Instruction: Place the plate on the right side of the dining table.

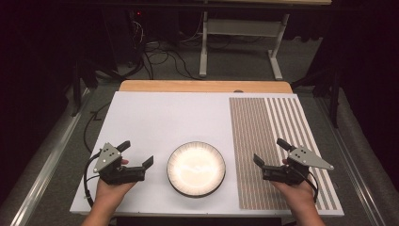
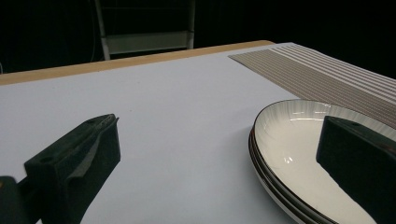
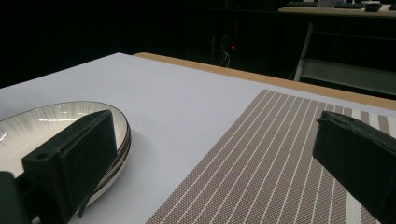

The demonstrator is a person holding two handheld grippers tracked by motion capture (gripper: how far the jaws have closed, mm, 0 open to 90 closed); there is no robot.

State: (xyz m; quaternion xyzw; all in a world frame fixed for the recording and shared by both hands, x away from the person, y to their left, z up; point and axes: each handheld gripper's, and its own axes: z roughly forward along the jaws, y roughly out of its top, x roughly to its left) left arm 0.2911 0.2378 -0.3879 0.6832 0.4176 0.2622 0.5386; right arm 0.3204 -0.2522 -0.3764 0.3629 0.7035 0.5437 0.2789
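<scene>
Below the left gripper (image 1: 138, 155), its right jaw hides part of the stacked plates (image 1: 196, 168) in the left gripper view, and the frame edge cuts their near rims. How many plates there are is hard to tell. Both grippers are held low, palms under them, jaws wide and empty. The right gripper (image 1: 270, 152) hovers over the striped placemat (image 1: 263, 132); the plates sit between them on the white tabletop (image 1: 160, 122).

Left gripper (image 1: 138, 154) & right gripper (image 1: 271, 153): matte black bodies w/ two blocky black jaws each, small round hole near jaw base; grey three-cornered plate on top of each w/ dark screw dots; black cable loops off each rear; person's hands (image 1: 110, 186) bare, forearms bare, no sleeves seen
</scene>
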